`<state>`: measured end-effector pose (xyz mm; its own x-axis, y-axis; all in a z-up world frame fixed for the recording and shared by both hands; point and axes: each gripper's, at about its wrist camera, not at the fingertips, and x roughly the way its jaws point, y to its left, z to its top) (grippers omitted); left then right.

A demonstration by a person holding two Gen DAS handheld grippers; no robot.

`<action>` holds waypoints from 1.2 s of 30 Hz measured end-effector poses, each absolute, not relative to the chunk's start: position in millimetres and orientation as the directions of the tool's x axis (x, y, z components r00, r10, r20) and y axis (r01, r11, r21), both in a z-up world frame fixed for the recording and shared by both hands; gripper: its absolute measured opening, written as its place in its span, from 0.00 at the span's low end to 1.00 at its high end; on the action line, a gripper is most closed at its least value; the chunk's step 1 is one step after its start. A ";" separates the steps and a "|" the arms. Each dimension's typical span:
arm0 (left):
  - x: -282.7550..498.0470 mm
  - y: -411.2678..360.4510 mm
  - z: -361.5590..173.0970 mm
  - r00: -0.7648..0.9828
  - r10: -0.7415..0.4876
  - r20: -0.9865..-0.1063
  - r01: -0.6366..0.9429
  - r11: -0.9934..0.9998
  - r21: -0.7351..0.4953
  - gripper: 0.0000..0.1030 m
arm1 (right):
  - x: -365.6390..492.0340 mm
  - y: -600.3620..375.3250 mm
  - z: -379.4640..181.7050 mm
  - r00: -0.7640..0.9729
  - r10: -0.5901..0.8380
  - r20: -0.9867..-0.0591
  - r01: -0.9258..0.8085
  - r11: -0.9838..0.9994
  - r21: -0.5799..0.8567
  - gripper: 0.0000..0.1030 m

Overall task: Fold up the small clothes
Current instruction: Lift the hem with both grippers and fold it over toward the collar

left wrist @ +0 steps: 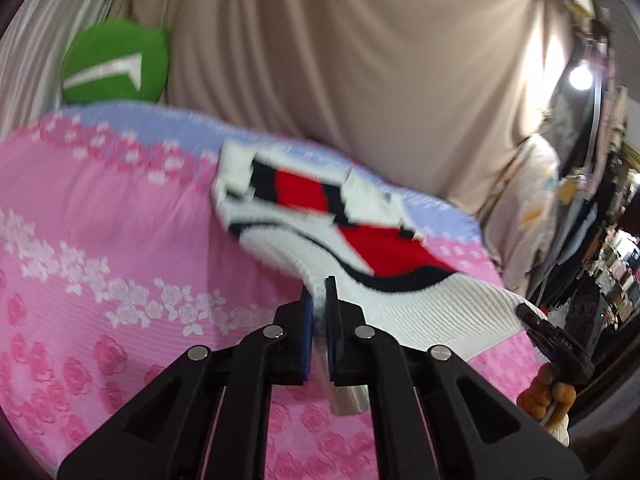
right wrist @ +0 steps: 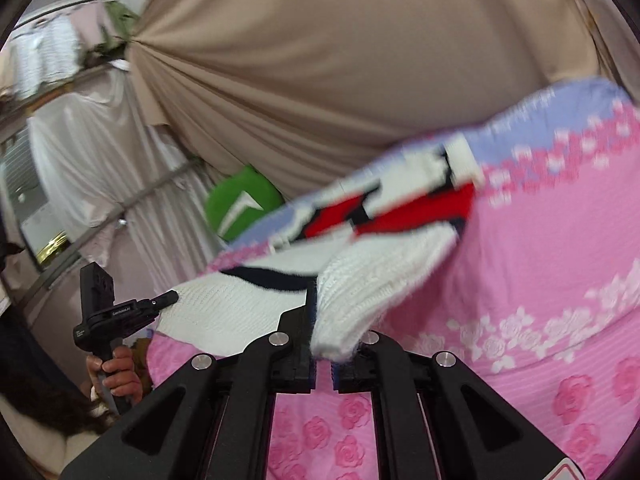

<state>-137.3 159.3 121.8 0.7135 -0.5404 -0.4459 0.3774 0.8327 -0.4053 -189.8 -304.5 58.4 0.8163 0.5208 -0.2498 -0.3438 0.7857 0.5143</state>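
Note:
A small white knit sweater (left wrist: 340, 236) with red and navy panels lies over the pink floral bedcover (left wrist: 100, 240). My left gripper (left wrist: 319, 292) is shut on the sweater's white hem edge and holds it lifted. My right gripper (right wrist: 320, 312) is shut on another white part of the same sweater (right wrist: 360, 292), which bunches over its fingers. The right gripper shows at the right edge of the left wrist view (left wrist: 532, 316), at the hem. The left gripper (right wrist: 170, 298) shows at the left of the right wrist view, at the hem's other corner.
A green round cushion (left wrist: 116, 62) sits at the bed's far edge, also in the right wrist view (right wrist: 240, 204). Beige draped curtains (left wrist: 340, 60) hang behind the bed. Hanging clothes and shelves (left wrist: 600, 240) stand at the right.

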 end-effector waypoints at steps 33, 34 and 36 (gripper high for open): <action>155.3 100.9 7.2 0.607 -0.246 -0.756 0.102 0.967 -0.233 0.08 | 94.6 -367.1 -40.8 0.696 0.482 -0.532 0.039 0.714 0.699 0.06; 153.9 102.0 5.8 0.622 -0.257 -0.740 0.105 0.964 -0.246 0.09 | 91.8 -367.4 -39.0 0.705 0.484 -0.519 0.025 0.714 0.700 0.09; 150.8 101.4 6.8 0.637 -0.262 -0.725 0.111 0.962 -0.251 0.11 | 78.3 -369.6 -27.5 0.762 0.452 -0.463 -0.009 0.722 0.692 0.12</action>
<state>150.8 101.4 6.8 0.6371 -0.2624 -0.7247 0.1108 0.9617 -0.2508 78.3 -369.6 -27.5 0.7623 0.4523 -0.4630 -0.0086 0.7223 0.6915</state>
